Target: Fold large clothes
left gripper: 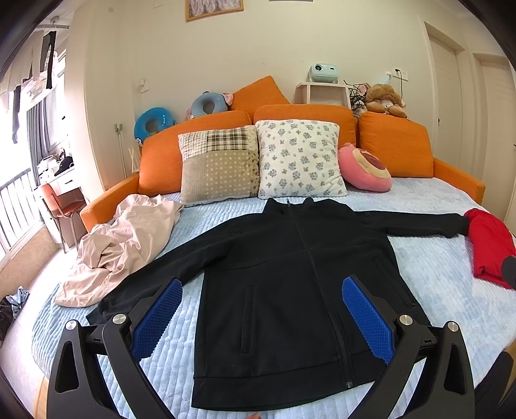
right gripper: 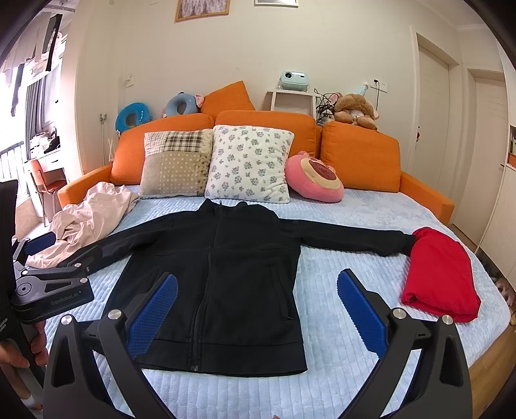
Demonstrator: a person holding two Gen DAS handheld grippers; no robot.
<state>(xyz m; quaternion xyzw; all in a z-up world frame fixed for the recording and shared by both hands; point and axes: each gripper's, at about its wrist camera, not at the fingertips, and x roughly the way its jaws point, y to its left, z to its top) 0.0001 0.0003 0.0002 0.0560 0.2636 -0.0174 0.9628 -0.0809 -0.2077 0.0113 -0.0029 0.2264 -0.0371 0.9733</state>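
The black jacket (left gripper: 290, 283) lies flat on the bed (left gripper: 435, 283), sleeves out, ready to fold, while the left gripper (left gripper: 261, 314) and right gripper (right gripper: 258, 309) hover with fingers wide apart, holding nothing.

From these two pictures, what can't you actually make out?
- Jacket right cuff: both views, tucked behind the red garment.
- Jacket left cuff: right view, hidden behind the left claw; left view, partly behind a claw finger.
- Wall picture: both views, cut off by the top edge.
- Hem label: too small to read.
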